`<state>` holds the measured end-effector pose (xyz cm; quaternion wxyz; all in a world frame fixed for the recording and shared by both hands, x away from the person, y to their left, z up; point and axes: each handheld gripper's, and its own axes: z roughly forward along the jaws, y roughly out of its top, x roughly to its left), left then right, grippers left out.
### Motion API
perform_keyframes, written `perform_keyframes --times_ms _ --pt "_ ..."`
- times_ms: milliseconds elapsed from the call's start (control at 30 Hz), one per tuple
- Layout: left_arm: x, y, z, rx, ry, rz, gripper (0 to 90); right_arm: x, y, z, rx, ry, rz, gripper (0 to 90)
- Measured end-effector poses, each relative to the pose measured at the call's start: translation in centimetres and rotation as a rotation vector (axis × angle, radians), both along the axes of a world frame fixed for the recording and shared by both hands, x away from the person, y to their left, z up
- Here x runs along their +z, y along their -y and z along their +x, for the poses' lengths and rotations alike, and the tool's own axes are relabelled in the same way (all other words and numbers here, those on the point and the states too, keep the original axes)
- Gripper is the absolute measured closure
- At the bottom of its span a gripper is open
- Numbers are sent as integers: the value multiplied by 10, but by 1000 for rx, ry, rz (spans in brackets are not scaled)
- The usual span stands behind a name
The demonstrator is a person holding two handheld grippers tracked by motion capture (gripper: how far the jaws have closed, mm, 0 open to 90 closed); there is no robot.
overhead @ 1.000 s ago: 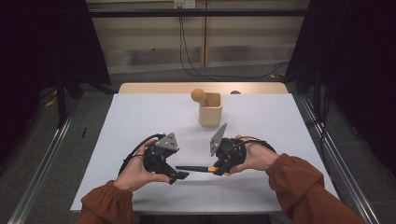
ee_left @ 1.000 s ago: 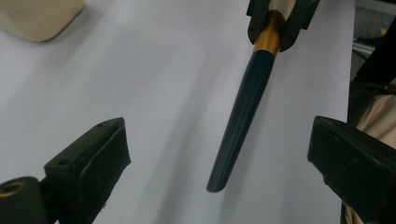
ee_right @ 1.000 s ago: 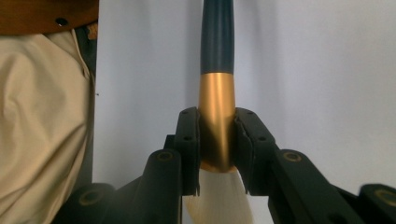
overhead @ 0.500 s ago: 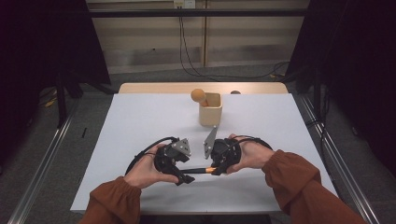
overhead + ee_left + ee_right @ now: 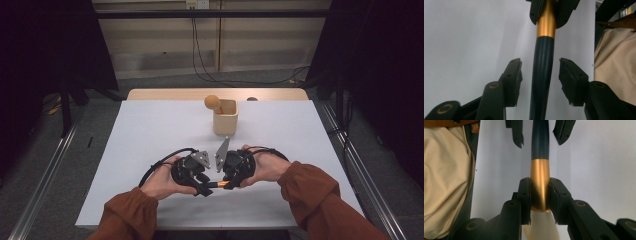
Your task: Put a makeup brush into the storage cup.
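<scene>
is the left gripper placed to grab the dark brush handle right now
Probably yes: the dark handle already lies between the left gripper jaws, which have just been closing, with gaps either side; the right gripper clamps the gold ferrule.

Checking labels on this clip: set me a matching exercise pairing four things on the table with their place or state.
Things:
1. right tool
2. left tool
3. brush
4. wooden cup

States:
A. at the table's far edge, holding a ball-topped stick
B. clamped on the gold ferrule
C. spans between both tools, dark handle, pale bristles
D. jaws just been closing, pads either side of the dark handle, not touching

Pairs: 1-B, 2-D, 3-C, 4-A
</scene>
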<state>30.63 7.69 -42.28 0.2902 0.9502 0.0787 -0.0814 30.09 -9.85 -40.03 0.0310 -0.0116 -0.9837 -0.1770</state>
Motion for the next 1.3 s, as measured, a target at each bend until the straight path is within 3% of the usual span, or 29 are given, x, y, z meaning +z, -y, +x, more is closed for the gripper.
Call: perform_keyframes --times_ms 400,833,1167,1300 --pt "-4 2 0 -22 -17 -28 717 -2 0 -2 7 0 11 727" --pt "-4 2 1 -43 -11 -32 744 -4 2 -1 16 21 29 723" --pt "-5 0 0 -22 7 -55 747 -5 4 2 1 20 61 704" --pt "-5 -3 2 -2 -1 -60 748 -6 6 4 -15 23 81 599"
